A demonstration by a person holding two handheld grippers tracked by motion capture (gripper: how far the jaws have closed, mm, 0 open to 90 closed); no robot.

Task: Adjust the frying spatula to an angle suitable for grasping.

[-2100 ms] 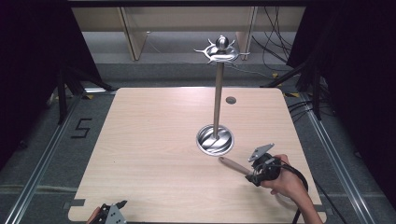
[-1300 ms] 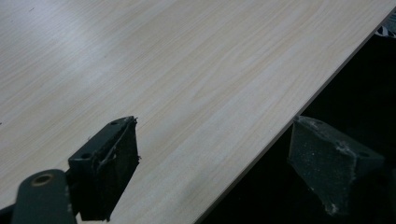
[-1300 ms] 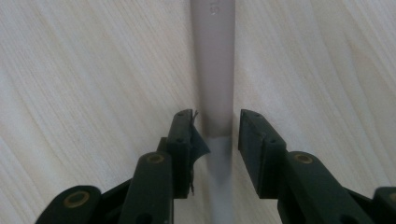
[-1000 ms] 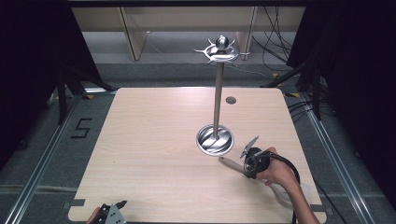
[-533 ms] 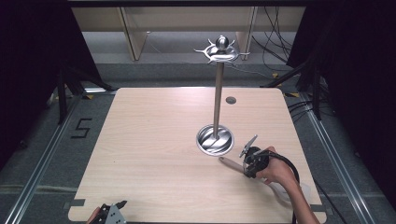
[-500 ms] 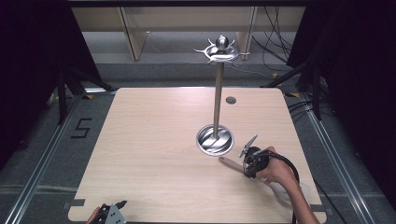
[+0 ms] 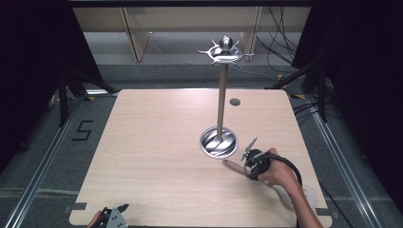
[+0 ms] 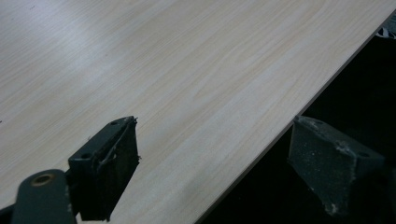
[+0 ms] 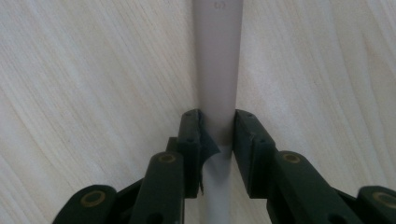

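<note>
Near the bench's [image 7: 157, 142] front right corner, the right gripper [image 7: 250, 162] is clamped on a pale utensil handle [image 9: 217, 60] lying flat on the wood; jaws have just been closing, and the right gripper view shows both pads pressed against the handle's sides. In the high view the handle's [image 7: 233, 166] free end sticks out toward the left, just beside the round metal base [image 7: 218, 141] of the tall hook stand [image 7: 221, 95], close but apart from it. Stand's pole rises upright just behind the grip, with a crown of hooks [image 7: 225, 51] on top, so it blocks the space straight behind. Right bench edge is near the hand [image 7: 280, 173], front edge also near. Wide bare wood to the left and across the middle. Small dark round hole [image 7: 235, 101] sits toward the back edge, well apart. Left gripper [image 7: 114, 216] hangs at the front left edge, jaws wide apart with nothing between them; left gripper view shows one jaw over the wood, the other past the bench's edge [image 8: 280, 130]. Dark curtains on both sides, floor rails beside the bench.
</note>
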